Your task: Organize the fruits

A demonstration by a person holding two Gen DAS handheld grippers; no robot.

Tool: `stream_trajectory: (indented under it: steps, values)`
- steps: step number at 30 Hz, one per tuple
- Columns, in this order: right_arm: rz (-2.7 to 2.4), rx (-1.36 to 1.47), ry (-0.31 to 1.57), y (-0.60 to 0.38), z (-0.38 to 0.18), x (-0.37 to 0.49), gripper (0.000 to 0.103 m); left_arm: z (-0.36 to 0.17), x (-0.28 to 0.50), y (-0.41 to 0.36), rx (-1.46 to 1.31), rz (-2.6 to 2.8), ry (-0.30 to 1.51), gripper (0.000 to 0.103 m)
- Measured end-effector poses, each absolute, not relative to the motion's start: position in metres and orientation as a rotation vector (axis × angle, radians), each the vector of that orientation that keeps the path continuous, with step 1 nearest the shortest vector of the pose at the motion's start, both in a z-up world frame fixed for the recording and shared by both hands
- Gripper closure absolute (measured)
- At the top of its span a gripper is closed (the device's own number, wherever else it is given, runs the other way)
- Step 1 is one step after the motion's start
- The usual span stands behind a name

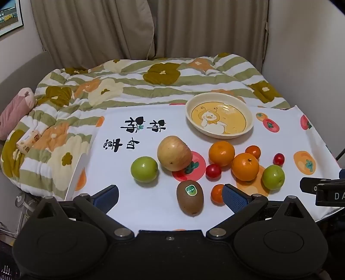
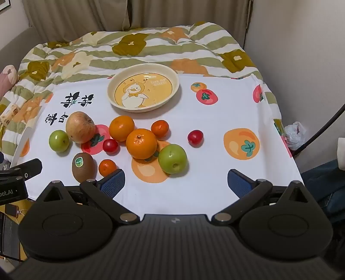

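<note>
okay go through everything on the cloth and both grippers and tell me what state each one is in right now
Plate: empty, upright at the far end of the cloth.
Apple: loose, tipped on its side.
Kiwi: loose, sticker facing up.
Two large oranges: loose, touching each other.
Two green fruits: loose, one at each end of the group.
Left gripper: open, holding nothing.
Right gripper: open, holding nothing.

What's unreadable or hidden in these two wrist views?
- Small orange: left wrist view, partly behind a blue pad.
- Kiwi sticker text: too small in both views.
- Tissue pack print: too small, left wrist view.
- Framed picture: cut by the left wrist view's edge.
</note>
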State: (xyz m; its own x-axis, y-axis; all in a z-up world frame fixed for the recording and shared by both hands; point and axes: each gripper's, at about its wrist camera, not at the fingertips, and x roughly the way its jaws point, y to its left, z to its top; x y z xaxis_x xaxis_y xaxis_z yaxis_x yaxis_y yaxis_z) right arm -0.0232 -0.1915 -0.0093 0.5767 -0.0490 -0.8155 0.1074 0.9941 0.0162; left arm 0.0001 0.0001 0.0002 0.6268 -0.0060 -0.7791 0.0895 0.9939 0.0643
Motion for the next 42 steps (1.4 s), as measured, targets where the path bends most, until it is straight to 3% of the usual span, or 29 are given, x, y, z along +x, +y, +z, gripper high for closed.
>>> stream_trajectory:
  steps: [42]
  values:
    - [-0.094,0.063,0.937,-0.1840,-0.0095,-0.0296,0.000,0.0031,-0.0043,0.0028,0.114,-0.057,0.856,0.000]
